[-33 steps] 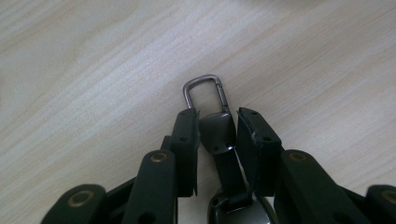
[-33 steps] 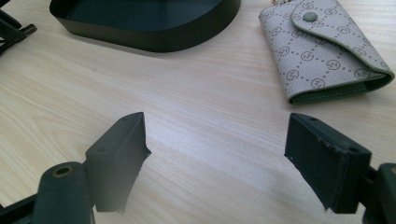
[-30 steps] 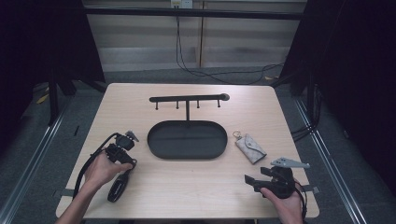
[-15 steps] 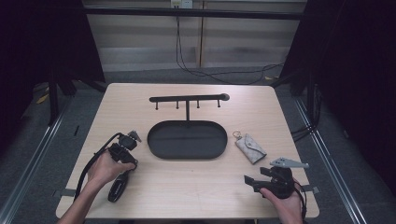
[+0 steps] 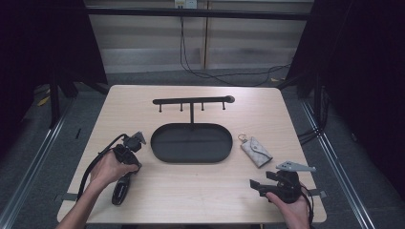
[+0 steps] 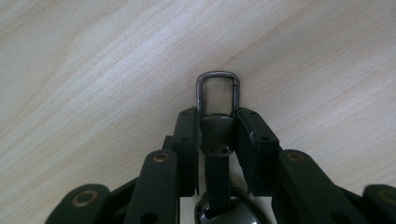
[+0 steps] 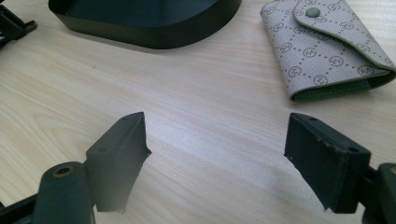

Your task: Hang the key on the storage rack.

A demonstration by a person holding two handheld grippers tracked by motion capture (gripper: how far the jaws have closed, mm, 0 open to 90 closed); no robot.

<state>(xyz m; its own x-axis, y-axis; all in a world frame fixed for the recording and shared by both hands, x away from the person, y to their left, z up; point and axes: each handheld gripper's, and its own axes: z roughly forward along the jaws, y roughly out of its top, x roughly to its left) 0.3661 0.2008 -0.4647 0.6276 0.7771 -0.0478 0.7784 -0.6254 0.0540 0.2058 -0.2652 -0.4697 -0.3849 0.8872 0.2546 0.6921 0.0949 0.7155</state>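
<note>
key clip (image 6: 217,93) lying on the table (image 5: 200,186), we are pinching its strap in our left gripper (image 6: 217,122) | right gripper (image 7: 217,161) hanging spread wide over bare wood | key pouch (image 7: 327,44) lying beside the oval tray (image 7: 154,21)

Key pouch (image 7: 327,46), repeated circled monogram (letters unclear), no other text
</note>
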